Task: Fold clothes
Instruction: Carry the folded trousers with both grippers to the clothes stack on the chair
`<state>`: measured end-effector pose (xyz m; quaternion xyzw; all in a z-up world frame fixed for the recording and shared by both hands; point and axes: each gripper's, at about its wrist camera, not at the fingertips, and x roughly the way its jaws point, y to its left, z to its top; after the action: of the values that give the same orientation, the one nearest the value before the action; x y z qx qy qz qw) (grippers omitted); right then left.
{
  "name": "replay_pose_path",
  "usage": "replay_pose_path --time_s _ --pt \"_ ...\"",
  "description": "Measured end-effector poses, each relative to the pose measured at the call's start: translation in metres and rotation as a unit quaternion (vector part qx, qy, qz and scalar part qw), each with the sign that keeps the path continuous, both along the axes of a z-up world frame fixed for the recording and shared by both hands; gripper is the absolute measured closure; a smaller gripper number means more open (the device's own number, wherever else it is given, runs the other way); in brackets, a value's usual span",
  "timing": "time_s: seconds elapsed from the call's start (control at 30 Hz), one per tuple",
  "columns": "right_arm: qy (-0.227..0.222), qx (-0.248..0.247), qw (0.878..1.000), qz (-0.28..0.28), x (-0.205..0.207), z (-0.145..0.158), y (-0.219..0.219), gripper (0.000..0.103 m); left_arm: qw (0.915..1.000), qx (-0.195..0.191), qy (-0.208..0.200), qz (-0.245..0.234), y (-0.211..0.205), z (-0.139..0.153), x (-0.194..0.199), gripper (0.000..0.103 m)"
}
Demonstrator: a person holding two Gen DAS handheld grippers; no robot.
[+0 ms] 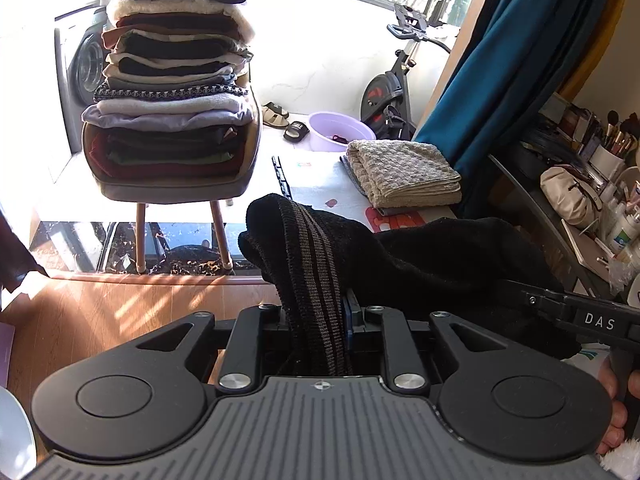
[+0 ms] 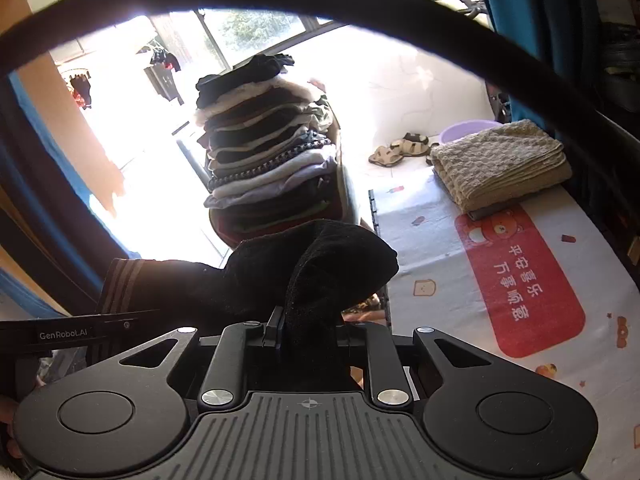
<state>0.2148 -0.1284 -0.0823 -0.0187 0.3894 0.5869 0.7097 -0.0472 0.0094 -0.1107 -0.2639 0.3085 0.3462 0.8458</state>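
Now both grippers pinch the same black garment point(image 1: 420, 256), which hangs slack between them above the near end of the desk point(image 2: 460, 248). Seen from the left wrist, the left gripper point(image 1: 320, 312) is pressed together on the garment's ribbed, brown-striped hem point(image 1: 316, 264), and the dark cloth runs off toward three o'clock, where the right gripper's point(image 1: 576, 316) black arm enters the view. Seen from the right wrist, the right gripper point(image 2: 308, 320) is clamped on a bunched fold of the same black cloth, and the striped hem shows at nine o'clock beside the left gripper's arm.

At eleven o'clock in the left view stands a chair point(image 1: 168, 188) bearing a tall pile of folded clothes point(image 1: 172, 76). On the desk's patterned cloth, at one o'clock, lies a folded beige towel point(image 1: 404, 172); beyond it on the floor sit a lilac basin point(image 1: 340, 130) and sandals point(image 1: 276, 114). A teal curtain point(image 1: 508, 80) hangs at two o'clock.
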Motion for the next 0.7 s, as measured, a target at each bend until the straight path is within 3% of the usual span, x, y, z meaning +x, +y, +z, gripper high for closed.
replay_pose_path --time_s 0.3,0.43,0.7 --pt "-0.014 -0.015 0.999 -0.043 -0.066 0.013 0.153 0.086 0.9993 -0.01 -0.005 -0.037 0.143 0.009 -0.063 0.083" --pt "-0.016 -0.015 0.998 -0.059 -0.09 0.019 0.207 0.086 0.9984 -0.014 -0.003 -0.054 0.185 0.008 -0.083 0.082" --pt "-0.026 -0.035 0.998 -0.043 -0.121 0.017 0.284 0.086 0.9987 -0.039 -0.02 -0.028 0.243 -0.006 -0.112 0.082"
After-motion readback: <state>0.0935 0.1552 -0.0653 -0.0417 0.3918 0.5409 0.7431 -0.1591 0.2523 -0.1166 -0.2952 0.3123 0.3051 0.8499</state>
